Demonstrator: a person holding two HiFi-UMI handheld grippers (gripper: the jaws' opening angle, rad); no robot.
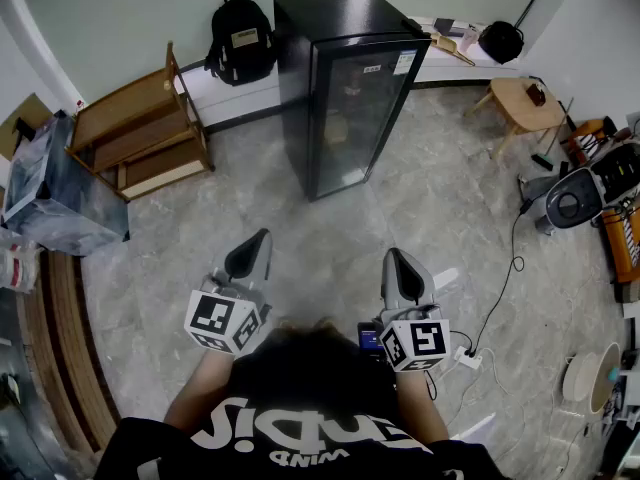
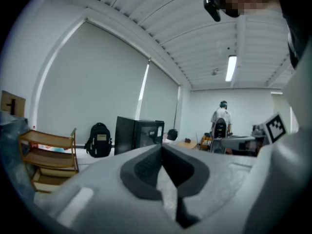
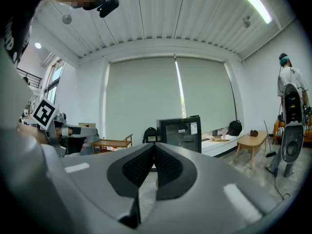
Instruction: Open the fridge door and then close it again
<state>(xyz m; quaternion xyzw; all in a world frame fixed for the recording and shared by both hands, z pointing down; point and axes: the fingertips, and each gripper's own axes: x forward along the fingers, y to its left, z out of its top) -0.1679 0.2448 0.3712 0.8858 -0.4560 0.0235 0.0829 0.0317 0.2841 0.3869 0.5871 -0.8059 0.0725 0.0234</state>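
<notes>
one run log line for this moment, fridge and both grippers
fridge: door shut, ahead across the floor, untouched | left gripper: shut, empty | right gripper: shut, empty

The person holds both forearms out ahead of the body, side by side and apart, with each gripper aimed forward and tipped only slightly downward. The left gripper has its jaws pressed together with nothing between them. The right gripper also has its jaws closed and empty, and its tip is about level with the left one.
</notes>
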